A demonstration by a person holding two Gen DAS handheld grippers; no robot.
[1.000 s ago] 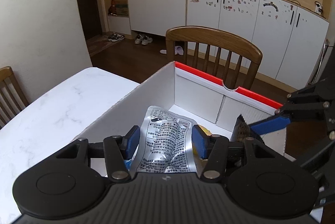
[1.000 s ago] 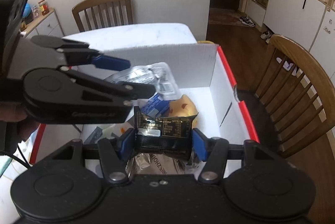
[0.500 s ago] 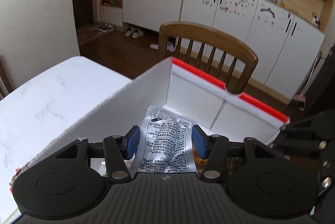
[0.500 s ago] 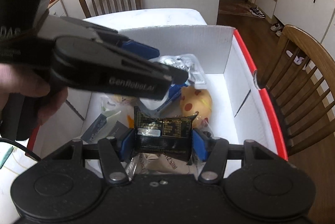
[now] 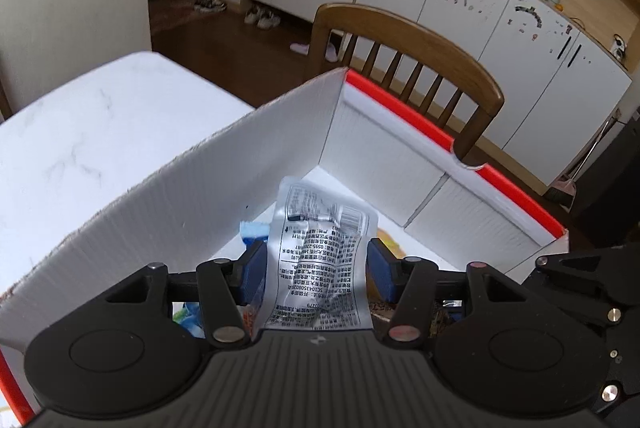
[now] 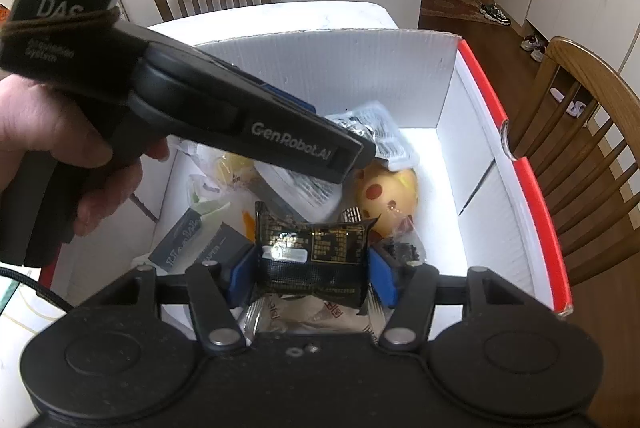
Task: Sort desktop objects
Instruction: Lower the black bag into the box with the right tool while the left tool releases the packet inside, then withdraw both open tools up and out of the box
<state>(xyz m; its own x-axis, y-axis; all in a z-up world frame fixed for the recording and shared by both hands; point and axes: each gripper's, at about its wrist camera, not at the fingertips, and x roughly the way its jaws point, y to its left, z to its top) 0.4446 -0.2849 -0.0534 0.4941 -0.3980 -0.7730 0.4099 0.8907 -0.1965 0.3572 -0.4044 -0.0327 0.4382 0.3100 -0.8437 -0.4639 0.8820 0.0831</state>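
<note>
Both grippers are over the white corrugated box with the red rim, each loaded, which reads as two drops lined up at once. The left gripper has its blue pads closed in on a crinkled silver foil sachet printed with black text, pinched at the sides so it stands up out of the jaws, hanging above the box's far corner in the centre of the frame. The right gripper is clamped on a black wrapper with gold print, held flat across the jaws low in its frame, just above the pile. Holding each packet by its edges looks meant to let it fall free once the jaws part. The left view shows the white marble tabletop at left and the wooden chair behind the box, but almost nothing of the contents. The right view fills that in: a yellow ball with red spots at centre right, a grey paper carton lower left, other wrappers, plus the person's left hand gripping the tool's handle at the left edge.
</note>
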